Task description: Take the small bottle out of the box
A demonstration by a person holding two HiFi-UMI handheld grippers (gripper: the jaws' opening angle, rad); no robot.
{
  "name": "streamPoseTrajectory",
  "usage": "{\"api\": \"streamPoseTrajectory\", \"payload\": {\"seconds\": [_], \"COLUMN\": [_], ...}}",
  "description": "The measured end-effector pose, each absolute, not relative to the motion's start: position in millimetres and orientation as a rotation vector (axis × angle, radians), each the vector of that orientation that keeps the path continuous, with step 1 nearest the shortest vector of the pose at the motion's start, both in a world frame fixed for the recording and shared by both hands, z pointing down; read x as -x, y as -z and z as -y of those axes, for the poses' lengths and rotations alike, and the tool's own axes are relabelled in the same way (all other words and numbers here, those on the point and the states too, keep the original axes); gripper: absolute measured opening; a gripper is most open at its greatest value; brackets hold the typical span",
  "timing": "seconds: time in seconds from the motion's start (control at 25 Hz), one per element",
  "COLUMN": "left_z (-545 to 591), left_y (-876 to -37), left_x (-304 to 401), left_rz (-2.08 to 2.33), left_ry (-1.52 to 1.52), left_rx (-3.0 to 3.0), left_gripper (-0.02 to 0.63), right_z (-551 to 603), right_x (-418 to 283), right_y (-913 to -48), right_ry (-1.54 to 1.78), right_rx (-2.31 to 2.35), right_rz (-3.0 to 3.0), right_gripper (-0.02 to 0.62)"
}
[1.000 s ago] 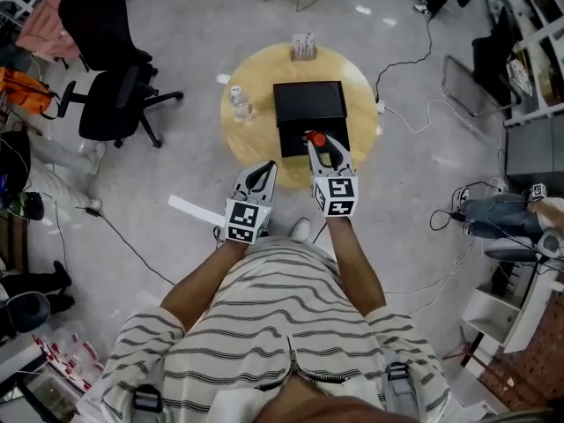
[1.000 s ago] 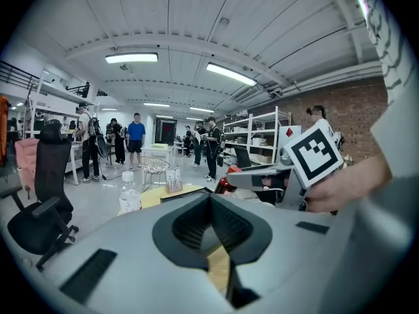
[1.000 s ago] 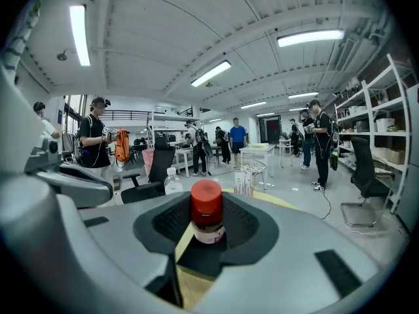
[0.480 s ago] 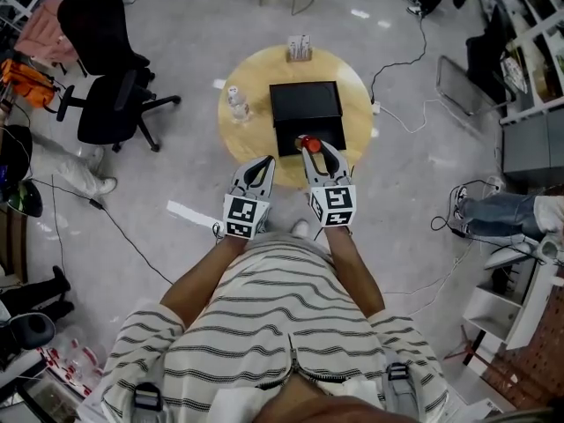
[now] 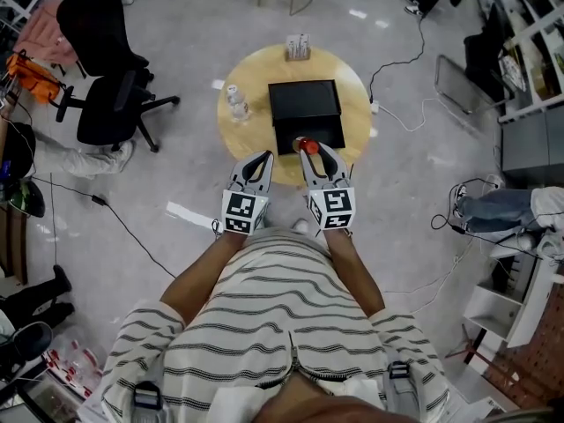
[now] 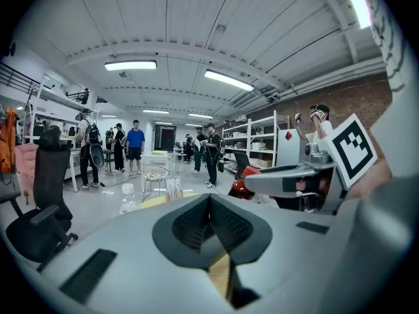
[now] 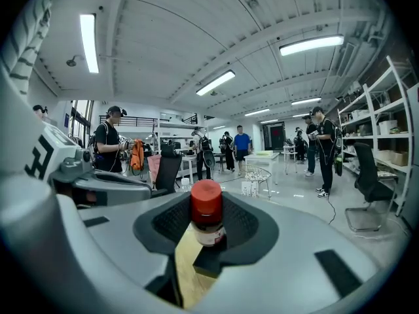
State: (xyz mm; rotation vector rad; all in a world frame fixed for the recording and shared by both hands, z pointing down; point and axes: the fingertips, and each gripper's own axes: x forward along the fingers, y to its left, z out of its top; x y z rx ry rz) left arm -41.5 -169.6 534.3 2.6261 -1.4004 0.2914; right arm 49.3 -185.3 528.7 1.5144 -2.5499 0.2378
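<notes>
Leaving the black swivel office chair [image 5: 115, 104] well off to the left, apart from the round pale-wood table [image 5: 352, 95]. Leaving the clear plastic water bottle [image 5: 235, 102] upright on the table's left part, beside the box without touching it, and probably playing no part in the task.

Holding the left gripper [image 5: 262, 159] just short of the table's near edge, jaws pressed together with nothing between them. Seemingly parking it aside, giving the other side room.

Facing the flat black rectangular box [image 5: 305, 100] at the table's middle, its near part appearing open, so working in from the person's side.

Pinching the small bottle with the red cap [image 7: 207, 214] in the right gripper [image 5: 313, 154], pads closed on its body just below the cap. Standing fairly wide at the jaws, owing to the bottle's girth. Carrying it upright, cap up, likely guarding against tipping or slipping.

Hovering over the box's near edge in the head view, between box and person. Judging it as lifted out or nearly so, the height above the box not being readable. Needing next a spot for setting down, perhaps bare wood beside the box.
</notes>
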Motion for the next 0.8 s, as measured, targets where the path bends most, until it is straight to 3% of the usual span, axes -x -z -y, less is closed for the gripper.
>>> {"api": "streamPoseTrajectory", "payload": {"seconds": [0.8], "left_z": [170], "left_y": [-528], "left_x": [40], "left_rz": [1.414], "left_ry": [-0.261], "left_rx": [-2.621], "left_gripper": [0.021], "right_z": [178], "right_x": [-50], "right_y": [-522], "right_ry": [-0.225], "right_rx": [-1.515], "right_rz": [2.559], "right_gripper": [0.149]}}
